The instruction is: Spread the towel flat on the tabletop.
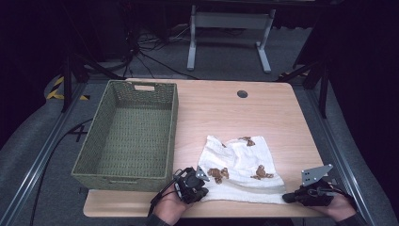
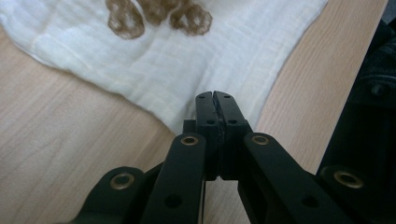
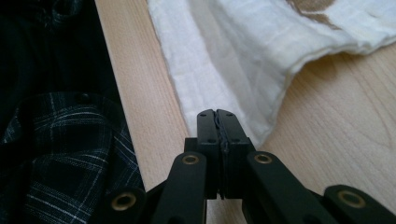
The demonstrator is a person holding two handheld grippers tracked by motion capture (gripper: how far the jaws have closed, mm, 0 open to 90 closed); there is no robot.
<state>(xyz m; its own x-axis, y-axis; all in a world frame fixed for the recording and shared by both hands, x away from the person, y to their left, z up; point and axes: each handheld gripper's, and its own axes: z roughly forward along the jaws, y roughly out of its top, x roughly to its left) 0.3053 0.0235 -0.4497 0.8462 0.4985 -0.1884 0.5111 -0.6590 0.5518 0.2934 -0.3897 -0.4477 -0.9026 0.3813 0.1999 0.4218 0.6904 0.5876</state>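
Nearest the high camera, at the near edge of the surface (image 1: 282, 108), two hands come in from below, each with a gripper. The left gripper (image 1: 201, 187) sits at the cloth's (image 1: 242, 176) near left corner, and the right gripper (image 1: 287, 197) at its near right corner. In the left gripper view the black fingers (image 2: 205, 114) are pressed fully together, their tips lying over the cloth's corner; whether any fabric is pinched between them cannot be told. In the right gripper view the fingers (image 3: 206, 126) are likewise closed tight, with the cloth's corner meeting the tips and a thin trace of something in the seam between them, too small to name. The cloth is white with brown printed figures and lies crumpled on the near right part of the surface, its far edge folded and uneven, its near edge running along close to the surface's near edge between the two grippers. To its left, apart from it, a green woven basket (image 1: 89, 157) stands on the left side of the surface, reaching from near to far. A checked sleeve (image 3: 70, 154) shows at the left of the right gripper view.
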